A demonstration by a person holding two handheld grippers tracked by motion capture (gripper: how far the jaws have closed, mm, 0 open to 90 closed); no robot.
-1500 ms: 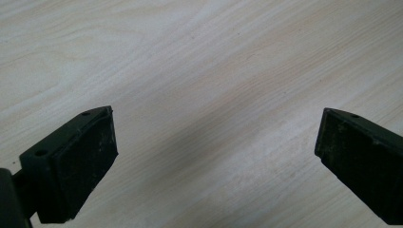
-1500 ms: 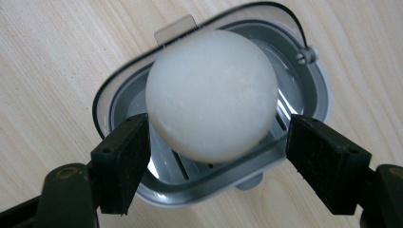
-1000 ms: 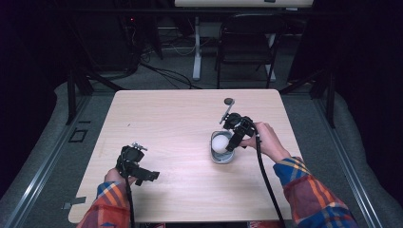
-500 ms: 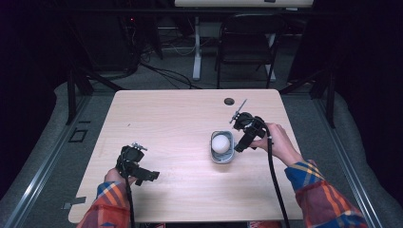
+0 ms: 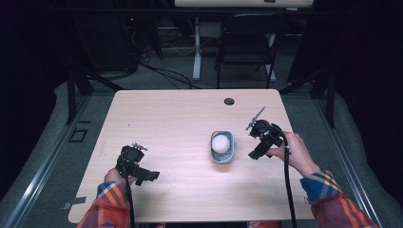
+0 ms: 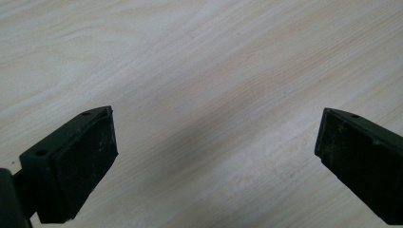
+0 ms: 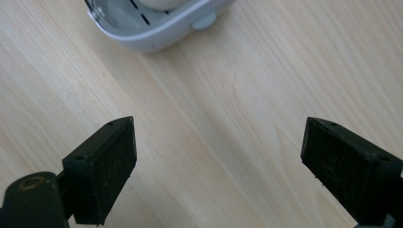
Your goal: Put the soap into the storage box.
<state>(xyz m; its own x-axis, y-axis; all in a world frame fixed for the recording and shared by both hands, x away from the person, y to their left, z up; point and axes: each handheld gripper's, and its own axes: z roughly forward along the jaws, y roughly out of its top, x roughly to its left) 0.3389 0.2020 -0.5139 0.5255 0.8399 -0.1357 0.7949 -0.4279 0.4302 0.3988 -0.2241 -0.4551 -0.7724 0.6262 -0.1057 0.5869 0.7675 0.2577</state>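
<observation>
Dim room, dark walls, grey floor around a pale wooden table.

Landmark: grey container, small, rounded-rectangular, open-topped, standing on the table right of centre. Rim and one side wall seen again at the top of the right gripper view, with slots on the inner wall and a small tab on the outer face.

White ball: inside the container, resting at its middle, top rising above the rim.

Right gripper: just right of the container, apart from it, held in the right hand, black cable trailing back toward the sleeve. Jaws spread wide in the right gripper view, nothing between them but bare wood; container ahead of the tips, not touched.

Left gripper: well left of the container and nearer the table's front edge, held low over the wood in the left hand. Jaws parted wide in the left gripper view, bare wood grain between them, nothing grasped.

Plaid sleeves: orange, blue and yellow, entering from the near side, one either side of the container.

Round dark grommet hole: in the tabletop beyond the container, near the far edge.

Black folding chair: beyond the table, behind the container's line. White desk leg and loose cables on the floor to the chair's left.
</observation>
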